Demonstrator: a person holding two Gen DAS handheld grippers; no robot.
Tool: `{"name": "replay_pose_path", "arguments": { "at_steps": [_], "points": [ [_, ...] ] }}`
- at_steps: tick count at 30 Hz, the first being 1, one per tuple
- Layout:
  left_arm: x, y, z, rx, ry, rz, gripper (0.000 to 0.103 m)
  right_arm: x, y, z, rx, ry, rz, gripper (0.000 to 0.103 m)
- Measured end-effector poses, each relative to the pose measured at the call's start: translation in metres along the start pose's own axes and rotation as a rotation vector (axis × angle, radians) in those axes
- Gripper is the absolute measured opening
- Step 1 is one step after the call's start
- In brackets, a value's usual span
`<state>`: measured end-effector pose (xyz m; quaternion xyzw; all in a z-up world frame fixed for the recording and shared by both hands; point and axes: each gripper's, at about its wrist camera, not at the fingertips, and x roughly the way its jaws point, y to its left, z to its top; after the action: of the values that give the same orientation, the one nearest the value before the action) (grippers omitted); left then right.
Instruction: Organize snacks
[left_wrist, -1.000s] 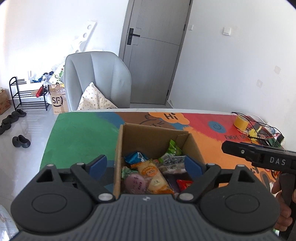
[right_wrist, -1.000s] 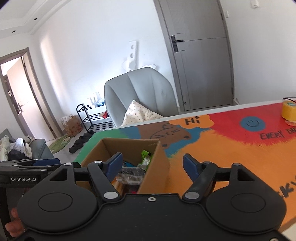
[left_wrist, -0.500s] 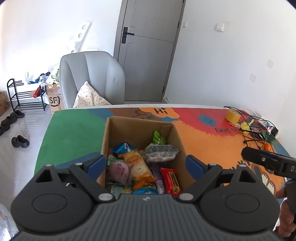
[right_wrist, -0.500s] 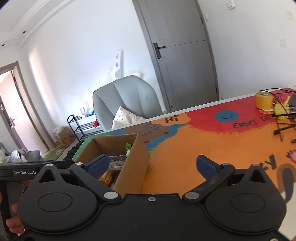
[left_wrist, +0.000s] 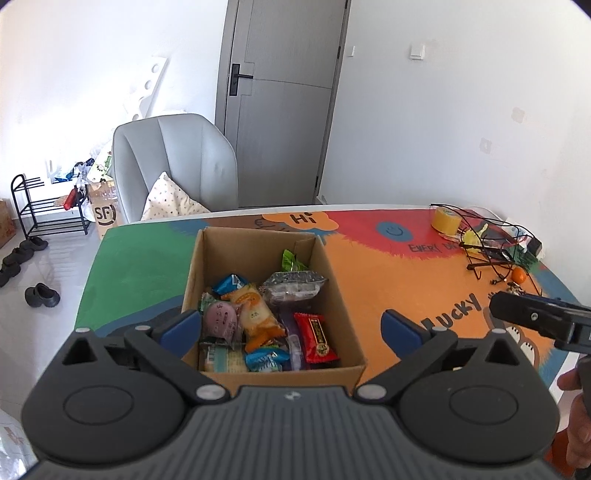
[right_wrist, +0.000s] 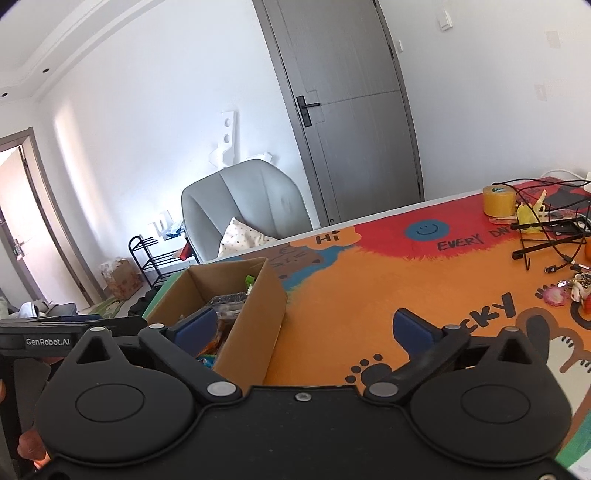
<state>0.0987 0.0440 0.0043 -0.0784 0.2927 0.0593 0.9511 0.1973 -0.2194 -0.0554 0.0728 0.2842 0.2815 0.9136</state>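
The open brown cardboard box of crinkly wrapped snacks is sitting at your left gripper's twelve o'clock on the colourful worktop. Those packets are looking light, soft and slippery, so you are best pinching the red foil bar across its flat middle. Both sets of jaws have just been opening and are standing spread, empty; the right gripper is hovering at the box's three o'clock.
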Motion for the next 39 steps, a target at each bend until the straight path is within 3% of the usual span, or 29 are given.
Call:
{"name": "replay_pose_path", "arguments": {
  "at_steps": [22, 39],
  "points": [
    [-0.083, -0.008, -0.016, 0.028, -0.089, 0.010, 0.103, -0.074, 0.016, -0.002, -0.036, -0.056, -0.011, 0.103],
    [-0.105, -0.010, -0.028, 0.085, -0.099, 0.024, 0.103, -0.110, 0.022, -0.011, -0.075, -0.074, -0.014, 0.103]
  ]
}}
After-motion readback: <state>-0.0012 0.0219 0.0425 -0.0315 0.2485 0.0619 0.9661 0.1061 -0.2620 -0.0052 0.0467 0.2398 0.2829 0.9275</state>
